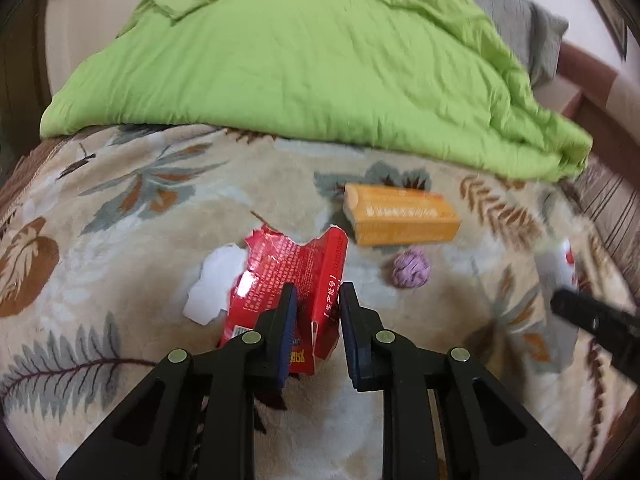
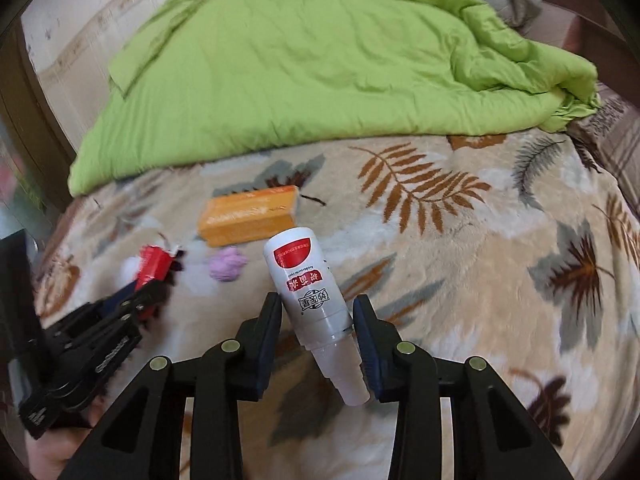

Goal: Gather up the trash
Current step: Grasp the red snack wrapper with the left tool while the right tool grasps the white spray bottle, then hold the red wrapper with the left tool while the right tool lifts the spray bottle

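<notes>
Left wrist view
- Left hand-held gripper (image 1: 318, 294): I read it pinching the torn red packet (image 1: 292, 280) on the bed's leaf-print blanket (image 1: 120, 216).
- Ahead, right of it: orange box (image 1: 402, 216); purple wad (image 1: 411, 269) nearer.
- Left of packet: white scrap (image 1: 212, 284).

Right wrist view
- Right hand-held gripper (image 2: 318, 308): I see its jaws against the white bottle (image 2: 306, 280), cap toward camera.
- Far ahead: green quilt (image 2: 300, 72).

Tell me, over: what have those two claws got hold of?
Left gripper shut on torn red packet. Right gripper pinching white bottle. Orange box, purple wad still on blanket. Nothing blocking.
</notes>
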A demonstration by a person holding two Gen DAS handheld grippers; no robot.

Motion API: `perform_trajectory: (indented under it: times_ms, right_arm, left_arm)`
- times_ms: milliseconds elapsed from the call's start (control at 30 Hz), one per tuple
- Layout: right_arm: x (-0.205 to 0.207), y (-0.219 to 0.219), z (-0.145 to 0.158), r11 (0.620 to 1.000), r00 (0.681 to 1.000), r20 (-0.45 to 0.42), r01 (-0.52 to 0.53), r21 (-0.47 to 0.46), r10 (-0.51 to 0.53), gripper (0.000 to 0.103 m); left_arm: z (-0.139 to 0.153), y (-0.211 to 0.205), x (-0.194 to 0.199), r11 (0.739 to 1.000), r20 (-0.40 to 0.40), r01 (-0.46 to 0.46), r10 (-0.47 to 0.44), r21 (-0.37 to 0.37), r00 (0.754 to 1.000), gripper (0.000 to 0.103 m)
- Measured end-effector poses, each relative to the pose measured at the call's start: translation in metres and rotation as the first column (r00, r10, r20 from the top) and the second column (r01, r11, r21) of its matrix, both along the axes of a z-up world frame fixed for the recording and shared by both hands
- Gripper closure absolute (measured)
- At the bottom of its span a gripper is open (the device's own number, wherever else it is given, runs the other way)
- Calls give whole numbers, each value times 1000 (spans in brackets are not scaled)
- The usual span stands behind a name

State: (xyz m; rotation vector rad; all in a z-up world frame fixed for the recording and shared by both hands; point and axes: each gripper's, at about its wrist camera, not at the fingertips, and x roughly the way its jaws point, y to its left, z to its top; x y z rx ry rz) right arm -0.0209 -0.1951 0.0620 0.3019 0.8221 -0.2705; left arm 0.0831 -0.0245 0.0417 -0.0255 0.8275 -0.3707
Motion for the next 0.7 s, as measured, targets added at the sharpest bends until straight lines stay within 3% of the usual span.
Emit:
perform_trajectory:
  times_ms: [100,200,300,533,700]
  right_arm:
    - [-20,12,11,998,997,65,32,56,-36,63]
    - [-29,21,15,996,992,103,64,67,-71,63]
    - [-29,26,15,998,988,139,66,15,-68,63]
    - [-17,24,7,1000,985,171,-4,17,1,63]
    - [-17,25,9,1000,981,191,-27,8,25,63]
  left_arm:
    - [13,10,-6,996,15,-8,9,-90,1000,83]
    - [22,16,-13,991,44,-14,20,-131,999,83]
    - [30,17,-21,991,75,-14,24,-136,997,83]
    - [44,15,-31,993,150,-9,26,-116,988,83]
    - [42,3,-37,999,174,6,2,-46,985,83]
